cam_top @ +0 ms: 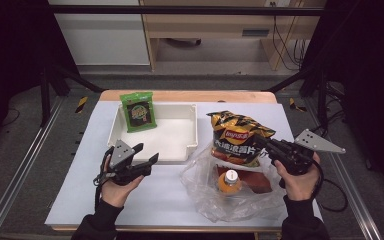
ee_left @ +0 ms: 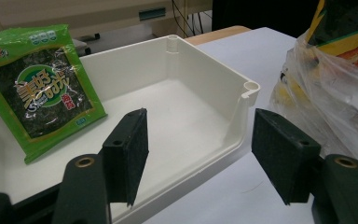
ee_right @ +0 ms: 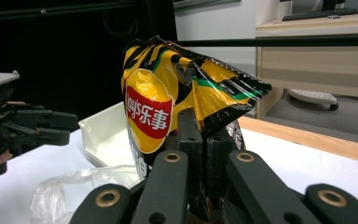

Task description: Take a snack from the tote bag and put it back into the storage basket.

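White tray (cam_top: 190,146) holds seaweed packet (cam_top: 139,111); bag (cam_top: 200,186) seemingly holds bottle (cam_top: 229,181).

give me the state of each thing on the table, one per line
chip bag: held up, clamped in right gripper
left gripper: open, empty
white tray: upright, holds the seaweed pack
seaweed pack: leaning on tray wall
plastic bag: open, crumpled
orange bottle: capped, inside plastic bag

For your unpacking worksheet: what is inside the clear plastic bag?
In the plastic bag lie an orange-capped bottle and a reddish packet; the chips bag, gripped by the right gripper, rises from it, hiding whatever lies behind.
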Demonstrator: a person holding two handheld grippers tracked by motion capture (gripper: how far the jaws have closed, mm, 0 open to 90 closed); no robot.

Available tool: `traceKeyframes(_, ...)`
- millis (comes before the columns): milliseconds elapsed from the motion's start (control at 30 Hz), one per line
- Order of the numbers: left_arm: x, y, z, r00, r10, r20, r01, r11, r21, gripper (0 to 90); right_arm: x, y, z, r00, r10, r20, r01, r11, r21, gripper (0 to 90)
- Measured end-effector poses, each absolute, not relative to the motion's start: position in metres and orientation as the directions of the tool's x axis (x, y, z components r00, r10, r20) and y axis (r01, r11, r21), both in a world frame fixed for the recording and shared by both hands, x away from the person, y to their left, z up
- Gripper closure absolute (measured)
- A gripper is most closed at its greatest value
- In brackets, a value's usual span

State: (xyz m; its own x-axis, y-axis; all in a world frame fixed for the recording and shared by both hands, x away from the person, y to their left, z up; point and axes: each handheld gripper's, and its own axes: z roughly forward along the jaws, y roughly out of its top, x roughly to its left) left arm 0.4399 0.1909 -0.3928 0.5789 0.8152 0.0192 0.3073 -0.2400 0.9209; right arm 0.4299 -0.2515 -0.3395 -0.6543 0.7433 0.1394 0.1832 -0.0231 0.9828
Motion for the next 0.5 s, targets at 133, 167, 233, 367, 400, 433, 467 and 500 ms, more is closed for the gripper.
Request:
traceKeyframes(133,0.439,0.191,-0.391,0.581,0.814,0.019,0.303,-0.237,0.923,35.7,0.429,-0.253,-0.332,-0.652,0.746,0.138,0.172,-0.032,0.985,88.6)
traceKeyframes(167,0.439,0.19,-0.391,0.582,0.813,0.016,0.301,-0.233,0.925,35.6,0.429,-0.254,-0.33,-0.654,0.744,0.132,0.168,-0.027,0.985,88.6)
traceKeyframes(233,0.439,0.19,-0.39,0.584,0.812,0.015,0.3,-0.233,0.925,35.4,0.429,-0.255,-0.325,-0.652,0.746,0.136,0.164,-0.036,0.986,88.6)
traceKeyframes(367,0.439,0.19,-0.391,0.583,0.812,0.012,0.306,-0.233,0.923,34.7,0.429,-0.255,-0.317,-0.651,0.748,0.127,0.148,-0.039,0.988,88.6)
traceKeyframes(400,0.439,0.19,-0.391,0.583,0.812,0.009,0.308,-0.231,0.923,34.5,0.429,-0.255,-0.315,-0.653,0.748,0.121,0.143,-0.036,0.989,88.6)
traceKeyframes(433,0.439,0.19,-0.391,0.583,0.812,0.009,0.308,-0.231,0.923,34.5,0.428,-0.255,-0.313,-0.655,0.746,0.122,0.146,-0.034,0.989,88.6)
traceKeyframes(467,0.439,0.19,-0.391,0.583,0.813,0.01,0.307,-0.231,0.923,34.5,0.428,-0.255,-0.312,-0.655,0.746,0.12,0.146,-0.03,0.989,88.6)
traceKeyframes(500,0.439,0.19,-0.39,0.583,0.813,0.009,0.306,-0.23,0.924,34.5,0.427,-0.256,-0.312,-0.654,0.747,0.119,0.148,-0.028,0.989,88.6)
